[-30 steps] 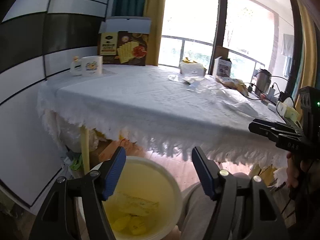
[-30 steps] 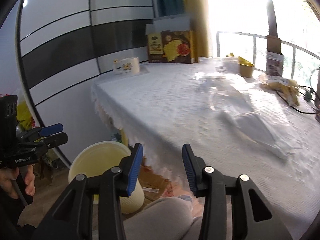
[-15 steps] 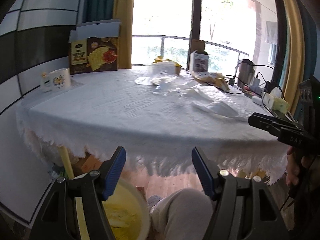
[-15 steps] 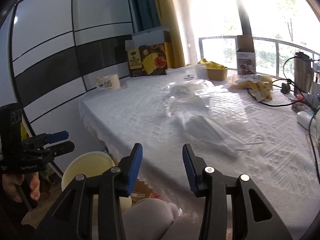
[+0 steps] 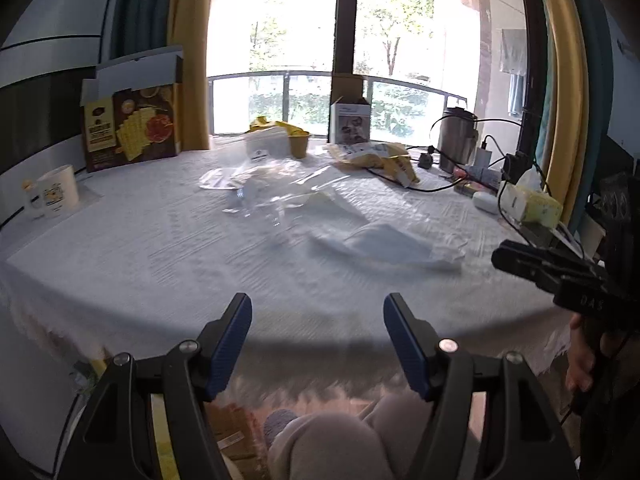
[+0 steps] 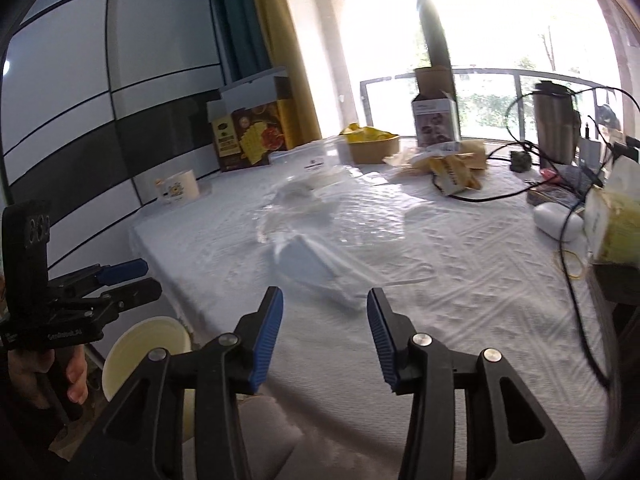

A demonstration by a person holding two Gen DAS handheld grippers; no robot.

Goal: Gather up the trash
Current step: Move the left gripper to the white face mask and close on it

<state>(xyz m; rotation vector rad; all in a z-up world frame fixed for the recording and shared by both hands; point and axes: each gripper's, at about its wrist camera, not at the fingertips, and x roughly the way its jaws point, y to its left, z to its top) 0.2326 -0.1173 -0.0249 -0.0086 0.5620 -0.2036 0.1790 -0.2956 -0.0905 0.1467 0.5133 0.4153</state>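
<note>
A white face mask (image 5: 384,242) lies on the white tablecloth (image 5: 160,248), also in the right wrist view (image 6: 316,268). Clear plastic wrappers (image 5: 260,188) lie further back, also in the right wrist view (image 6: 296,208). Yellow snack wrappers (image 5: 376,158) lie near the window. A cream trash bin (image 6: 144,352) stands on the floor left of the table. My left gripper (image 5: 318,324) is open and empty at the table's near edge. My right gripper (image 6: 324,320) is open and empty, just short of the mask.
A cracker box (image 5: 132,120), a mug (image 5: 54,196), a paper bowl (image 5: 298,144), a small carton (image 5: 350,122), a steel kettle (image 5: 456,136), cables (image 6: 576,264), a tissue pack (image 5: 536,204) and a white case (image 6: 558,220) stand on the table. My knee (image 5: 332,444) is below.
Both grippers rose from the bin level and moved toward the table. The bin dropped out of the left wrist view. The right gripper came closer to the mask.
</note>
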